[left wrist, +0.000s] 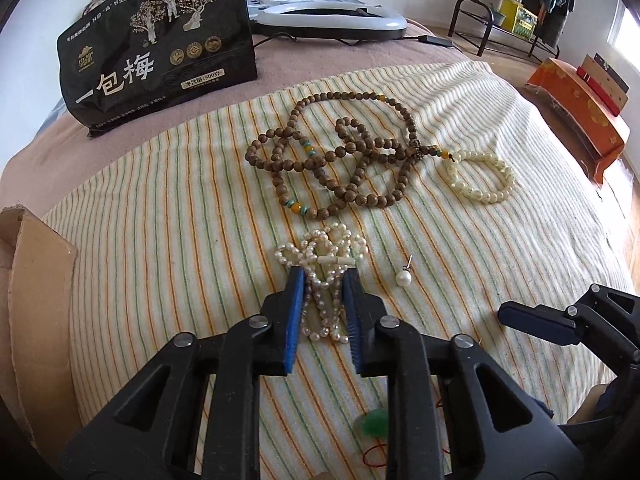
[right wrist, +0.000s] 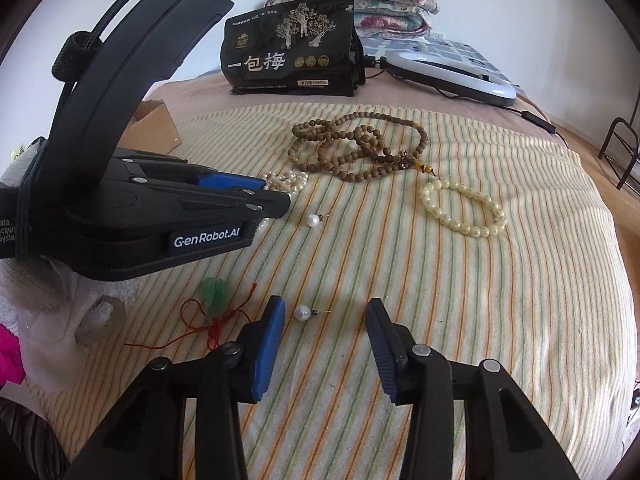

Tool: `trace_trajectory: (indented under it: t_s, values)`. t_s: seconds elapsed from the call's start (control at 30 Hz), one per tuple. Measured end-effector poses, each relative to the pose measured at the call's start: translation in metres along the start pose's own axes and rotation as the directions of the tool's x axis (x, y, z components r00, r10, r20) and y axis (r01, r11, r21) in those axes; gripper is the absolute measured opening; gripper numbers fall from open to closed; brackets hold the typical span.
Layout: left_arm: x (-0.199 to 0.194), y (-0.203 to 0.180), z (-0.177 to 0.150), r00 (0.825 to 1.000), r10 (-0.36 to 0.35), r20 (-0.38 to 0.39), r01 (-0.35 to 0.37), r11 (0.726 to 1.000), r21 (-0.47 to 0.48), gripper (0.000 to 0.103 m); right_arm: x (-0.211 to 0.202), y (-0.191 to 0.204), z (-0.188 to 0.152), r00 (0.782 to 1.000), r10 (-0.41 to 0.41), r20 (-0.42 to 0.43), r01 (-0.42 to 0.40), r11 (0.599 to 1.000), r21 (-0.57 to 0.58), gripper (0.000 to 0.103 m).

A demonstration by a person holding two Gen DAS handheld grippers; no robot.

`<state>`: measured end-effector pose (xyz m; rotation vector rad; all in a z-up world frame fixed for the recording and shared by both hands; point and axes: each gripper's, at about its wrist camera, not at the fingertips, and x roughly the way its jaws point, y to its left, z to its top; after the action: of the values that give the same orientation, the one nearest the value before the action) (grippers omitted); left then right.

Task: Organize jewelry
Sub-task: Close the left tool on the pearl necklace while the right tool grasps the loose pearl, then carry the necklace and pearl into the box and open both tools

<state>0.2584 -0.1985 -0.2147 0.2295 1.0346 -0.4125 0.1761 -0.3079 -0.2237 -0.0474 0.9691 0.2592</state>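
Note:
On the striped cloth point(left wrist: 160, 208) lie a brown wooden bead necklace point(left wrist: 340, 152), a cream bead bracelet point(left wrist: 484, 176), a pearl necklace point(left wrist: 320, 280), two pearl earrings point(left wrist: 403, 278) point(right wrist: 303, 313) and a green jade pendant on red cord point(right wrist: 214, 294). My left gripper point(left wrist: 322, 276) is partly closed around the bunched pearl necklace, jaws beside the strands. My right gripper point(right wrist: 326, 312) is open, low over the cloth, with one pearl earring just inside its left finger. The other earring point(right wrist: 314, 220) lies near the left gripper point(right wrist: 276, 196).
A black snack bag point(left wrist: 160, 40) stands at the back left. A cardboard box point(left wrist: 36, 280) is at the left edge. A white-grey device point(left wrist: 332, 20) with a cable lies at the back. Folded quilts point(right wrist: 352, 0) are behind the bag. An orange box point(left wrist: 576, 112) is off right.

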Motion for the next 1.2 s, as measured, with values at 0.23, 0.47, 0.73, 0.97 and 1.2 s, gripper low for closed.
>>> trace_trajectory:
  t_s: [0.23, 0.47, 0.73, 0.97, 1.2]
  values:
    - [-0.003, 0.01, -0.008, 1.0, -0.019, 0.018, 0.019, 1.0, -0.012, 0.008, 0.005, 0.01, 0.001, 1.0, -0.01, -0.01, 0.009, 0.999, -0.044, 0.018]
    - [-0.011, 0.021, -0.016, 0.999, -0.029, 0.034, 0.03, 0.999, -0.039, 0.007, 0.003, 0.009, 0.001, 1.0, -0.006, -0.007, 0.006, 0.999, -0.037, 0.018]
    - [-0.039, 0.029, -0.02, 0.996, -0.04, 0.078, 0.045, 0.997, -0.062, 0.006, -0.017, 0.012, 0.007, 0.999, -0.005, 0.036, 0.006, 1.0, -0.025, 0.018]
    - [-0.07, 0.035, -0.028, 0.992, -0.052, 0.114, 0.061, 0.995, -0.081, 0.006, -0.038, 0.012, 0.01, 0.998, -0.021, 0.065, 0.022, 1.0, -0.015, 0.018]
    - [-0.107, 0.043, -0.035, 0.985, -0.044, 0.166, 0.059, 0.994, -0.087, 0.006, -0.065, 0.01, 0.013, 0.994, -0.038, 0.102, 0.039, 0.999, -0.002, 0.018]
